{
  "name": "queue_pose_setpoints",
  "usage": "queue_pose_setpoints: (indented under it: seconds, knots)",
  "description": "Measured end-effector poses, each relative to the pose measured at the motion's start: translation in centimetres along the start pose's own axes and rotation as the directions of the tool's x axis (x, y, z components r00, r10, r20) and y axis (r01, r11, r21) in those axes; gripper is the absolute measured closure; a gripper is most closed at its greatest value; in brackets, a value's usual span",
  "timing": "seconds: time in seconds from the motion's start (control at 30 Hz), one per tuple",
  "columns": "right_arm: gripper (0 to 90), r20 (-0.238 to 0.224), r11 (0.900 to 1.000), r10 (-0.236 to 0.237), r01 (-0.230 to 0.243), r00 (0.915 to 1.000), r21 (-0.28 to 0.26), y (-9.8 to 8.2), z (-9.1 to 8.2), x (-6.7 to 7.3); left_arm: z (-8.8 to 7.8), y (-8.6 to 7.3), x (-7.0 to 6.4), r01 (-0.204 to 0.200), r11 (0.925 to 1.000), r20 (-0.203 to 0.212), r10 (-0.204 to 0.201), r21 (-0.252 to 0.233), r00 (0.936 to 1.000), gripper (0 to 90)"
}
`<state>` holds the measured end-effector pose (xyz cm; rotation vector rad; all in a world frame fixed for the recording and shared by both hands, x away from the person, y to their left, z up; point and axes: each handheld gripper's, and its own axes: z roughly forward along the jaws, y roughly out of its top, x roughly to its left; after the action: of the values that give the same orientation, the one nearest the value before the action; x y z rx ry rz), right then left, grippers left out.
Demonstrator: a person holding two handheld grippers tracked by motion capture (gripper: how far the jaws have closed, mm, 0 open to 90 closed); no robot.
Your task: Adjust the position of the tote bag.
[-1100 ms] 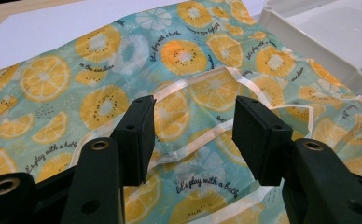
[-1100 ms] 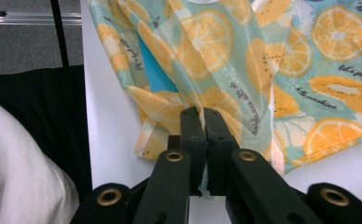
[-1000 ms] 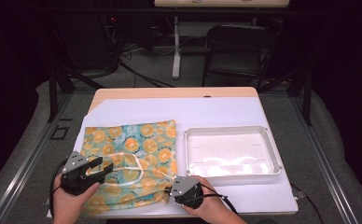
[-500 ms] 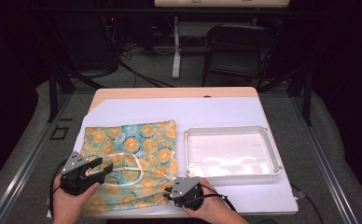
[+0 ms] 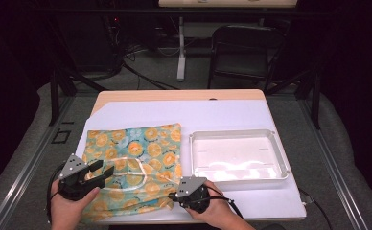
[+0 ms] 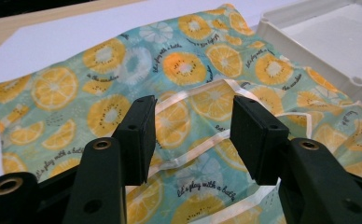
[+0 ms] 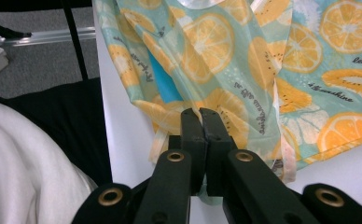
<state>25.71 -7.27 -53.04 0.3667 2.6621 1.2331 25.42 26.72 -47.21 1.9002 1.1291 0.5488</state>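
Observation:
A teal cloth printed with orange slices (image 5: 136, 153) lies flat on the left half of the white table top, with a pale ribbon (image 6: 188, 95) looping across it. My left gripper (image 5: 102, 171) hovers over the cloth's near left part with its jaws open. In the left gripper view the gripper (image 6: 193, 123) straddles the ribbon and cloth (image 6: 184, 65) without touching them. My right gripper (image 5: 174, 195) is at the cloth's near right corner. In the right gripper view it (image 7: 200, 114) is shut on the bunched edge of the cloth (image 7: 216, 46).
A white rectangular tray (image 5: 280, 158) with nothing in it sits right of the cloth, close to its edge; its wall (image 6: 305, 60) is near my left gripper. The table's near edge (image 7: 118, 140) runs just beside the pinched cloth corner. A dark chair (image 5: 244, 52) stands beyond the table.

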Motion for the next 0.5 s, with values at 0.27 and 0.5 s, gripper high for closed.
queue_pose_setpoints:
  seconds: [0.27, 0.5]
  knots:
    - [90.0, -0.007, 0.999, 0.038, -0.039, 0.9992, -0.038, 0.6, -0.4, -0.7, -2.3, -1.5, 0.3, 0.005, 1.0, -0.01, -0.005, -0.003, 0.9999, 49.0]
    - [90.0, -0.005, 0.997, 0.053, -0.053, 0.9986, -0.054, 0.8, -0.6, -1.1, -3.7, -3.3, 0.6, -0.021, 0.9992, -0.033, 0.022, 0.035, 0.9992, 47.7]
